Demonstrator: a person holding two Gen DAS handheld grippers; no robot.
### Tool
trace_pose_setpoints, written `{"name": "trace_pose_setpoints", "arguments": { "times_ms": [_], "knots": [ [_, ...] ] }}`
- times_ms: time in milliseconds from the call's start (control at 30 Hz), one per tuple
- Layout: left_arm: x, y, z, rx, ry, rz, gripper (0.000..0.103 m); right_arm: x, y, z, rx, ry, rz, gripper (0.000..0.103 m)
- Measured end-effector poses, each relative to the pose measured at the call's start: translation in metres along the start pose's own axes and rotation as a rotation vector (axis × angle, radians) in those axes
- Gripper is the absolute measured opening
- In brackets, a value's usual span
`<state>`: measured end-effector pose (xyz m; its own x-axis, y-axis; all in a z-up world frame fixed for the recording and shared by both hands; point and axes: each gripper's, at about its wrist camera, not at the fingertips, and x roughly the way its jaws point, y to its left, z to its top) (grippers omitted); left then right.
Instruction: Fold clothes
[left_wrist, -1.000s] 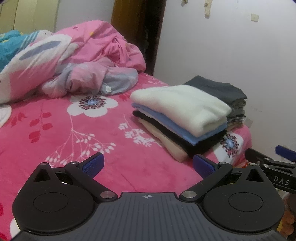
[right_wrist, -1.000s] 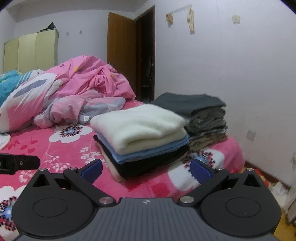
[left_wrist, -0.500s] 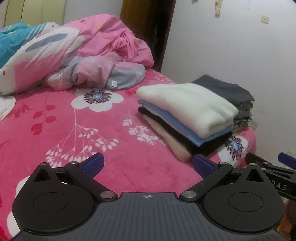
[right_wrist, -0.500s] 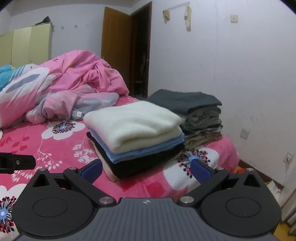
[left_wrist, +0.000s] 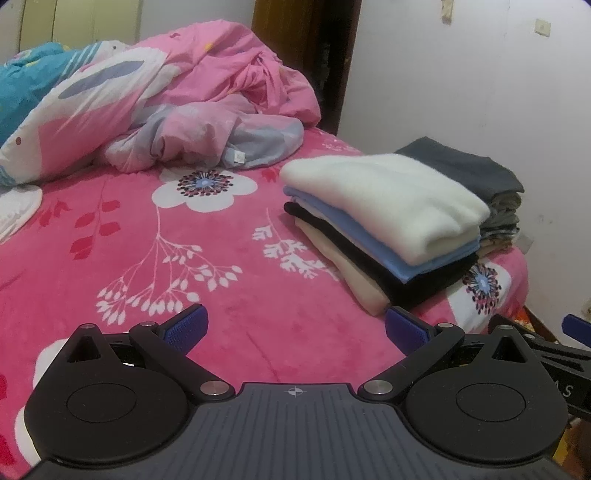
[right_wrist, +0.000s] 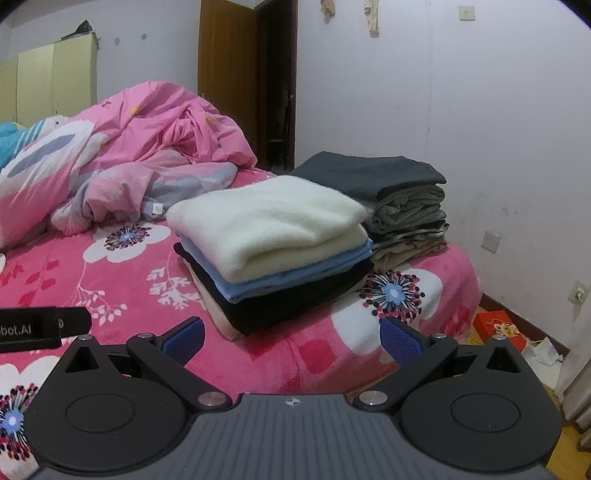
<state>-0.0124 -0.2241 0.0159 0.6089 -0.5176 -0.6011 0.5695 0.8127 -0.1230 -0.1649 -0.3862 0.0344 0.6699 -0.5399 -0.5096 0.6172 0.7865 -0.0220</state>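
A stack of folded clothes (left_wrist: 384, 218) (right_wrist: 273, 236) lies on the pink floral bed, a cream sweater on top, then blue, black and beige layers. Behind it sits a second folded pile (left_wrist: 491, 192) (right_wrist: 399, 206) of dark grey and olive garments near the bed's corner. My left gripper (left_wrist: 295, 328) hovers open over bare bedsheet, short of the stack, holding nothing. My right gripper (right_wrist: 291, 338) is open too, low in front of the stack with nothing between its blue pads. The right gripper's body (left_wrist: 546, 354) shows at the left wrist view's right edge.
A crumpled pink duvet (left_wrist: 177, 107) (right_wrist: 140, 155) is heaped at the head of the bed (left_wrist: 110, 258). A white wall and a dark doorway (right_wrist: 277, 96) stand beyond. Past the bed's right edge, a red box (right_wrist: 498, 328) and litter lie on the floor.
Both views have shifted: the stacks and duvet sit further right and a little lower in frame than a second ago. Both grippers stay open and empty.
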Motion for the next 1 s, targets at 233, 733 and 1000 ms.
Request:
{"name": "trace_pose_setpoints", "arguments": {
  "times_ms": [233,733,1000],
  "knots": [
    [0.000,-0.006,0.000,0.008,0.003,0.023,0.103,0.000,0.003,0.001,-0.046,0.007,-0.005,0.103],
    [-0.002,-0.011,0.002,0.014,-0.020,0.040,0.103,0.002,0.005,0.009,-0.071,-0.003,-0.015,0.103],
    [-0.004,-0.021,0.003,0.024,-0.030,0.025,0.103,-0.004,-0.003,0.007,-0.063,-0.005,-0.037,0.103]
  ]
}}
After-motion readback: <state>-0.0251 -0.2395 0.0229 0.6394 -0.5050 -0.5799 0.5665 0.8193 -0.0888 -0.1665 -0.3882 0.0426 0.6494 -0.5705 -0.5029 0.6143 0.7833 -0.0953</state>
